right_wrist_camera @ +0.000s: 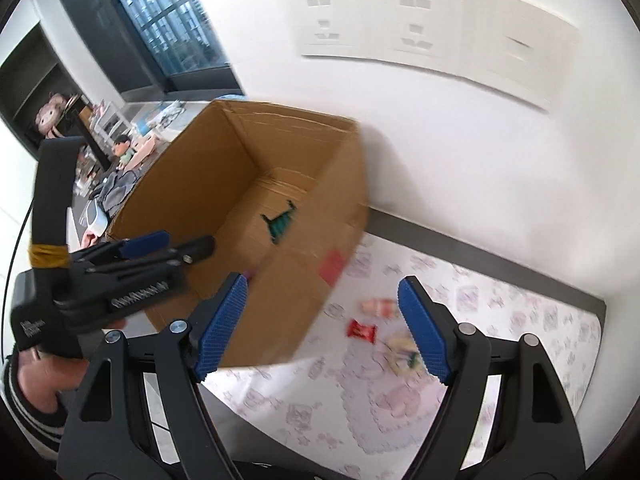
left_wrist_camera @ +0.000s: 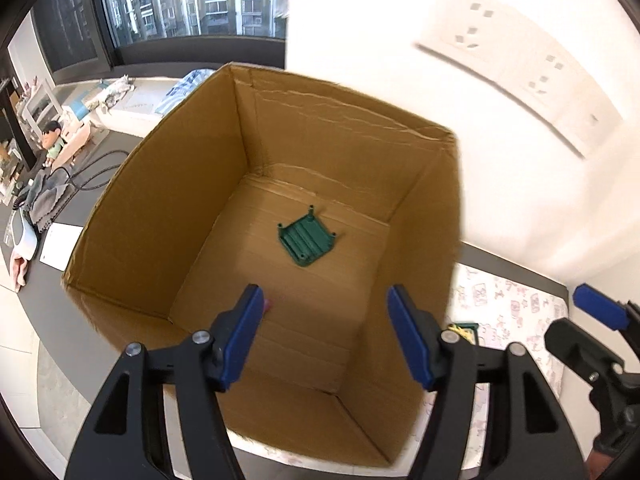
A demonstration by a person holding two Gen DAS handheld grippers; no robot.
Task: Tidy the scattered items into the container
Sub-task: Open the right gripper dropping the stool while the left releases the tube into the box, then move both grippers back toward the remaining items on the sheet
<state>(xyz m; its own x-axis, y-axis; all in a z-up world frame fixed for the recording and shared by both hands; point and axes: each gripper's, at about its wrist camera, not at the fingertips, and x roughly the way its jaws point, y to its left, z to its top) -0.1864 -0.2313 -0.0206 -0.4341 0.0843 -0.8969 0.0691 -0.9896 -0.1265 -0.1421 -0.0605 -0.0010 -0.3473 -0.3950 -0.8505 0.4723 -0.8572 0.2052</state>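
Observation:
An open cardboard box (left_wrist_camera: 192, 184) stands on a patterned mat against the wall. On its floor lies a green plastic piece (left_wrist_camera: 308, 242), feet up, and a small pink item (left_wrist_camera: 268, 304) peeks out beside my left finger. My left gripper (left_wrist_camera: 324, 332) hangs open and empty above the box's near side. In the right wrist view the box (right_wrist_camera: 192, 184) is at the left. My right gripper (right_wrist_camera: 324, 328) is open and empty over its near right corner. On the mat lie a red packet (right_wrist_camera: 362, 332), a pink item (right_wrist_camera: 380, 306) and a blurred yellow-green item (right_wrist_camera: 404, 354).
The mat (right_wrist_camera: 520, 340) covers a dark table top against a white wall with socket plates (right_wrist_camera: 420, 28). Left of the box are a grey cloth (left_wrist_camera: 48, 196), cables, a white card (left_wrist_camera: 60, 246) and a doll figure (left_wrist_camera: 52, 140). A hand in a striped sleeve (right_wrist_camera: 24, 408) holds the left gripper.

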